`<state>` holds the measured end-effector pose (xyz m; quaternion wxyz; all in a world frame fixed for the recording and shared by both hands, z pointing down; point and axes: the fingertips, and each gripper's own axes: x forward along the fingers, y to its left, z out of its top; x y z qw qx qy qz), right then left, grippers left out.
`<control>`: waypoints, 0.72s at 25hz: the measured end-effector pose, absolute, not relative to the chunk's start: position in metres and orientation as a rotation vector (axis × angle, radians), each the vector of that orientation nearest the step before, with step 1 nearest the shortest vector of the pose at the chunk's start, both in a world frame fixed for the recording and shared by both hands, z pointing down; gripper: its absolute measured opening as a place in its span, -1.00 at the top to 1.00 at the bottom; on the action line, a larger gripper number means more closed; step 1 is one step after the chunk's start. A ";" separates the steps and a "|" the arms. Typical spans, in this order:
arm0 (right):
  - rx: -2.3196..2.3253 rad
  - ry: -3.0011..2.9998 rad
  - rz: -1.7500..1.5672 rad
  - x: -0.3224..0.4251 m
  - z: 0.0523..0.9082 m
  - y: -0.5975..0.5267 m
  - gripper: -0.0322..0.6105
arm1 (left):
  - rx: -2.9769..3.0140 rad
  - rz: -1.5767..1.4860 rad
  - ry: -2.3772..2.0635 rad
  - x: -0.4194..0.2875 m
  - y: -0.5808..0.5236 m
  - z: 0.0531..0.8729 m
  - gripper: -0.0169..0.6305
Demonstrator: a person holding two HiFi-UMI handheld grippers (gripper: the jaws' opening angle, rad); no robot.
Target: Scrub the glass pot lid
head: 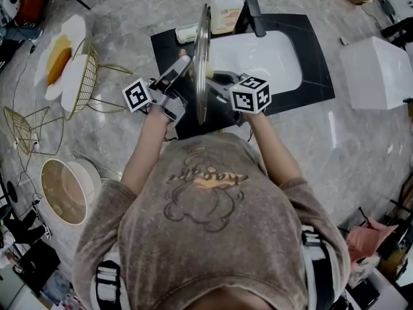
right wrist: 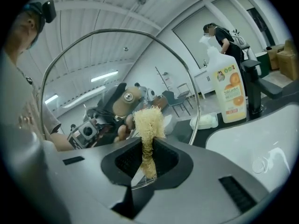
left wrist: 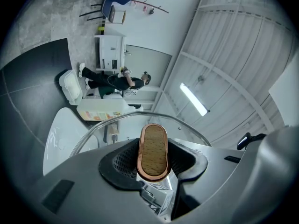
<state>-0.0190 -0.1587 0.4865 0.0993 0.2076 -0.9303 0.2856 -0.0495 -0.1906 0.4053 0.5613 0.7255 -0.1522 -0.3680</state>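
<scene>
The glass pot lid point(head: 202, 57) stands on edge over the black counter, between my two grippers. My left gripper point(head: 186, 68) is shut on the lid's wooden knob point(left wrist: 153, 149), whose copper rim sits between the black pads; the glass rim point(left wrist: 140, 117) arcs behind it. My right gripper point(head: 217, 81) is on the lid's other side, shut on a pale loofah scrubber point(right wrist: 148, 124). The scrubber's frayed tip is at the glass point(right wrist: 93, 64), low near the middle. Through the glass the knob's underside point(right wrist: 124, 99) and the left gripper show.
A white sink point(head: 261, 58) lies in the black counter point(head: 313, 50) beyond the lid, with a black tap point(head: 253, 8), an orange-labelled soap bottle point(head: 226, 8) and a soap dish point(head: 186, 32). A wire rack point(head: 84, 76) stands left, a white box point(head: 377, 70) right.
</scene>
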 end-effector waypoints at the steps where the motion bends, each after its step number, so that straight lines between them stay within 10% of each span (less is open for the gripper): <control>1: 0.598 -2.752 0.847 -0.020 0.486 -0.153 0.75 | 1.710 -0.866 -0.361 -0.050 -0.192 0.406 0.39; 18: 0.451 -2.945 0.820 -0.028 0.392 -0.117 0.75 | 1.689 -0.854 -0.366 -0.050 -0.200 0.419 0.39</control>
